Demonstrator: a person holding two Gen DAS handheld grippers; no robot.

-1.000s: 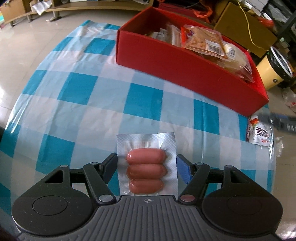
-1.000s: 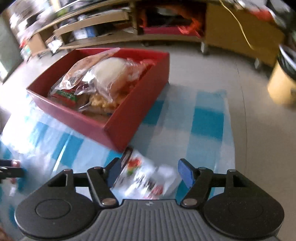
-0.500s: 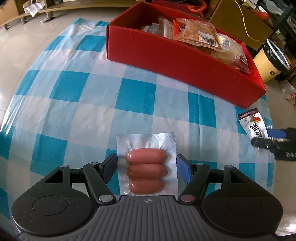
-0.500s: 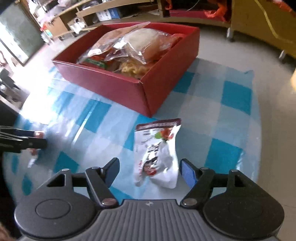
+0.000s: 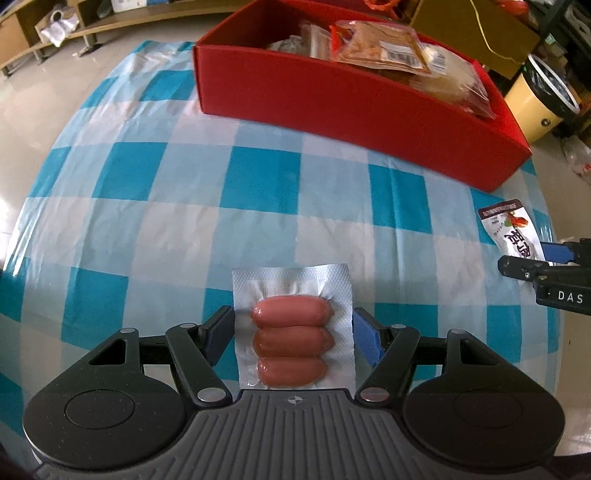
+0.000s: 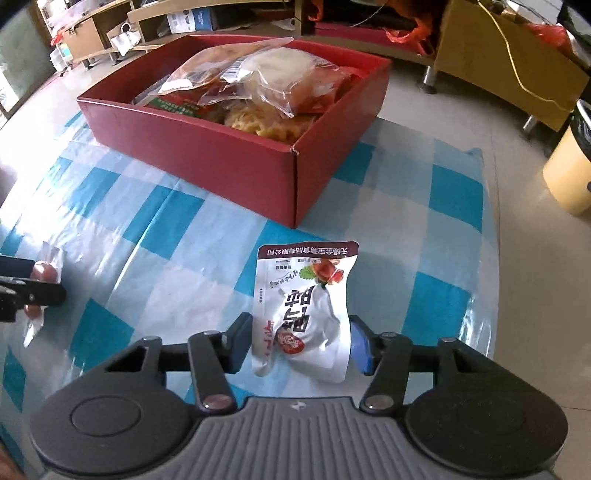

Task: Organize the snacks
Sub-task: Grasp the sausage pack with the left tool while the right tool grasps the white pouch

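A clear vacuum pack of three pink sausages (image 5: 293, 339) sits between the fingers of my left gripper (image 5: 294, 334), whose pads press on its two side edges just above the blue-checked tablecloth (image 5: 155, 206). My right gripper (image 6: 301, 345) is closing its jaws on a white snack pouch (image 6: 306, 295) with red print; both pads touch its sides and the pouch buckles. Behind both stands the red box (image 5: 351, 107) holding several bagged snacks (image 6: 273, 74). In the left wrist view the right gripper's fingers (image 5: 517, 264) and the pouch (image 5: 511, 229) show at the right edge.
The table ends close to the right of the pouch, with tiled floor (image 6: 524, 155) beyond. A yellow bin (image 6: 569, 173) stands on the floor at the right. Low wooden shelves (image 6: 110, 22) and a cardboard-coloured cabinet (image 6: 495, 62) line the back.
The right gripper came over the white pouch and drew its fingers in against the pouch's sides. The sausage pack stayed fixed between the left fingers while the table view shifted slightly.
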